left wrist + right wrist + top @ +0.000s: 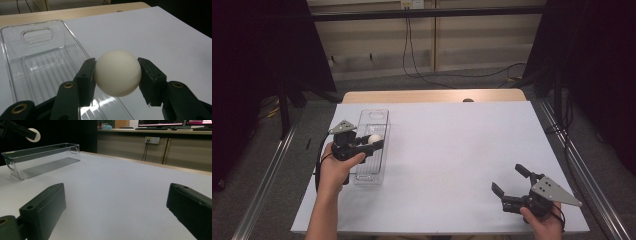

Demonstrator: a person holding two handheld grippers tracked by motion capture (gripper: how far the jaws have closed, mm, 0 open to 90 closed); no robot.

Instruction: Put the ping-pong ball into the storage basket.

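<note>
A white ball [117, 73] is clamped between the black jaws of my left gripper [373, 140], which is shut on it. The ball [374, 139] hangs over the right rim of a clear plastic bin [371, 116] at the table's left. The bin [37, 60] has ribbed flooring, a handle cutout at its far end, and nothing inside it. My right gripper [510, 179] rests near the front right of the table, open, with nothing between its jaws. From the right gripper view the bin [42, 160] lies far left, with the ball [34, 134] held above it.
A white sheet [452, 145] covers the table; a wooden strip [432, 96] runs along its far edge. Black curtains stand on both sides, and cables trail across the floor behind the table.
</note>
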